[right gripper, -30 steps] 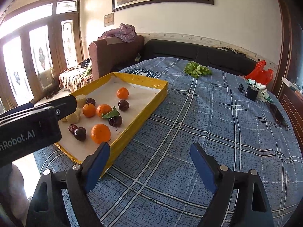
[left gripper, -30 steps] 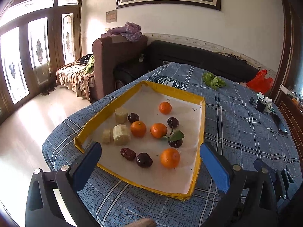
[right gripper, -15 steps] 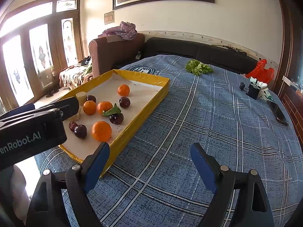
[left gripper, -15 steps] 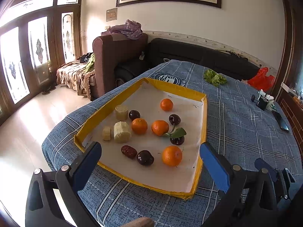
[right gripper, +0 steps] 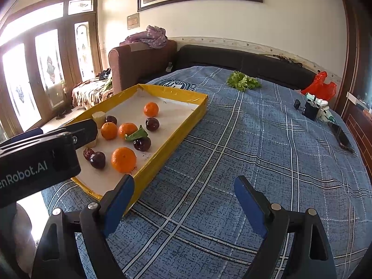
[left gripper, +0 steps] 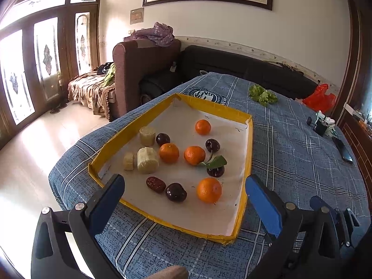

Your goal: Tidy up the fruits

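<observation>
A yellow-rimmed tray (left gripper: 248,144) with a white floor lies on the blue plaid tablecloth. It holds several oranges, among them the nearest orange (left gripper: 208,190), dark cherries (left gripper: 175,192), a red date (left gripper: 155,184) and pale sugarcane pieces (left gripper: 147,160). My left gripper (left gripper: 183,200) is open and empty, hovering over the tray's near edge. My right gripper (right gripper: 183,197) is open and empty above the cloth, right of the tray (right gripper: 176,130). The nearest orange also shows in the right wrist view (right gripper: 123,159).
A bunch of lettuce (left gripper: 262,94) lies at the table's far side. A red bag (left gripper: 319,97), small black and white items (left gripper: 322,125) and a dark remote (left gripper: 344,148) sit at the right edge. Sofas (left gripper: 144,69) stand behind the table.
Both grippers have drifted slightly; the tray sits a little lower and nearer in both views. Both stay open and the fruits have not moved.
</observation>
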A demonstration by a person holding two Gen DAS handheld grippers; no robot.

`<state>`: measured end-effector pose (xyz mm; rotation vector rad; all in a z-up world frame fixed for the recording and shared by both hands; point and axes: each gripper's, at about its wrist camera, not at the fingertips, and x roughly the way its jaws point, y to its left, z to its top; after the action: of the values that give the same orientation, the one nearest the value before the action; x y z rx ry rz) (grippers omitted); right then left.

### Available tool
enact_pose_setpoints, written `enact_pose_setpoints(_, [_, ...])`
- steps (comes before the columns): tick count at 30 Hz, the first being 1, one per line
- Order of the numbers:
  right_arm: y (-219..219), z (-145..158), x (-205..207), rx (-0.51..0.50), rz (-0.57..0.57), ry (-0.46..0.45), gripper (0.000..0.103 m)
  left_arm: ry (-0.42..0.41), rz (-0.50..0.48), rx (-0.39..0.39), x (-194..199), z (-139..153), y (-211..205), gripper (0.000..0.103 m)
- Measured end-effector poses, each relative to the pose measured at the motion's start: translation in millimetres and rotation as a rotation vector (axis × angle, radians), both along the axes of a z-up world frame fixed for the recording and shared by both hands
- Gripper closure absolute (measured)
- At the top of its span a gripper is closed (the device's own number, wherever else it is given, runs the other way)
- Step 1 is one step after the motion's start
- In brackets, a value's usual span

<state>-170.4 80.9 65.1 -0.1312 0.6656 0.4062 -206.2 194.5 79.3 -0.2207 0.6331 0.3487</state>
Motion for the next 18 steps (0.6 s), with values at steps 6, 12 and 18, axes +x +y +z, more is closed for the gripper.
enact_pose_setpoints(6, [-1.4,1.0,0.3,0.004,-0.001,-0.003,0.012,-0.007,-0.006,-0.038,-0.9,0.4,2.4,0.0])
enact_pose_setpoints(12, [-1.4,2.9,1.2,0.008,0.004,-0.006,0.011,-0.012,-0.014,-0.034,-0.8,5.0,-1.7,0.0])
enact_pose_setpoints(18, [-9.9,7.7,1.0,0.037,-0.004,-0.013,0.011,-0.043,-0.031,0.032,-3.8,19.6,-17.3,0.0])
